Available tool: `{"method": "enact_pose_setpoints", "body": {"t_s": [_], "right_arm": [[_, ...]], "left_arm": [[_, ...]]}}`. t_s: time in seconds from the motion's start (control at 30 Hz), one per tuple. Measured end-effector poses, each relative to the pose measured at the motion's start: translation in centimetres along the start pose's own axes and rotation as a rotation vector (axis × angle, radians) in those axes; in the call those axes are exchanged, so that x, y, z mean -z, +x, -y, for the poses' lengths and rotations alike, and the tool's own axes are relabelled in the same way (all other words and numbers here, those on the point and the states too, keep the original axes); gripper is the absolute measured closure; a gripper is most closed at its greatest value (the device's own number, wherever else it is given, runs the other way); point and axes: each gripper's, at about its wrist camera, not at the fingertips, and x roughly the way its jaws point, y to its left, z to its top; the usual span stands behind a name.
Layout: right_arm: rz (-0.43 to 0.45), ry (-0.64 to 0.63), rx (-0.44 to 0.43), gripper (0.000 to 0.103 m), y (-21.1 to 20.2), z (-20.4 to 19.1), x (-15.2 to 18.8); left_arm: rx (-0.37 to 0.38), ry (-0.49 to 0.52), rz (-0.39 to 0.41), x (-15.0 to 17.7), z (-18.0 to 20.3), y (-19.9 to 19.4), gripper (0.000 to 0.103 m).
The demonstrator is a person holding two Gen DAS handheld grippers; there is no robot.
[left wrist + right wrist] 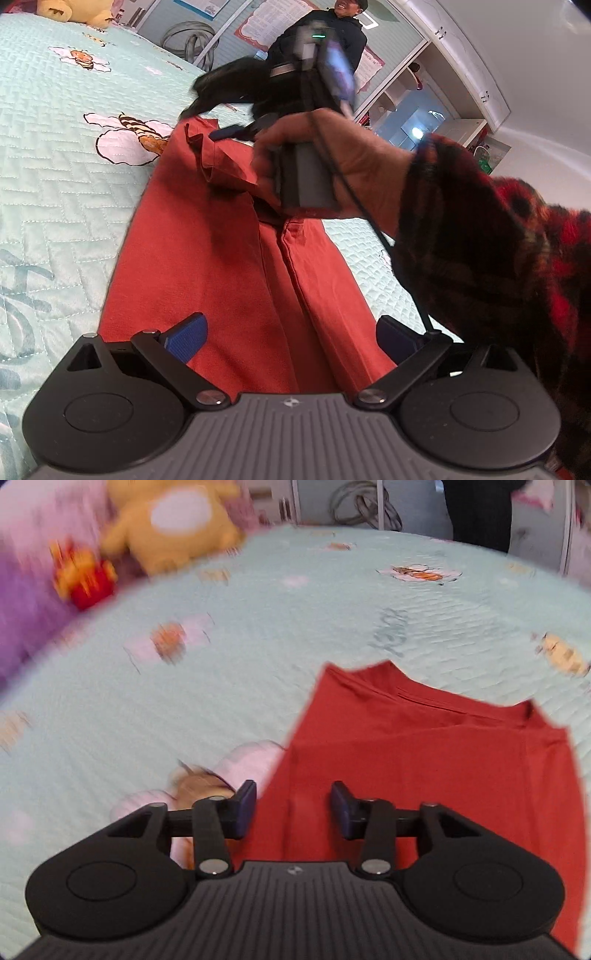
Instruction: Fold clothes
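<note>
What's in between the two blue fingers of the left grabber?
Just the red trousers on the bed. The left wrist view shows the open left gripper with red cloth filling the gap.

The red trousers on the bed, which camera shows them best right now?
The left wrist view: it looks sharply along the red trousers, showing both legs, the centre seam and the far end where the right gripper reaches. The right wrist view is motion-blurred and shows only one end of them.
</note>
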Motion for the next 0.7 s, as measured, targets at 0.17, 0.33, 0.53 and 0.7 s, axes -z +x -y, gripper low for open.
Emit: {"method": "enact_pose_setpoints", "body": {"t_s": [0.17, 0.33, 0.53, 0.7], "right_arm": [[0.119, 0.204, -0.133, 0.056, -2.3, 2.4, -0.7], [0.0, 0.259, -0.098, 0.057, 2.2, 4.5, -0.6], [0.033, 0.383, -0.217, 0.057, -1.3, 6.0, -0.1], [-0.054, 0.317, -0.132, 0.057, -5.2, 5.6, 3.1]], "left_arm": [[0.0, -0.001, 0.001, 0.0, -0.1, 0.0, 0.002], [0.005, -0.01, 0.002, -0.1, -0.3, -0.1, 0.002], [0.011, -0.019, -0.005, -0.2, -0.4, -0.3, 0.002], [0.041, -0.065, -0.024, -0.8, -0.7, -0.4, 0.002]]}}
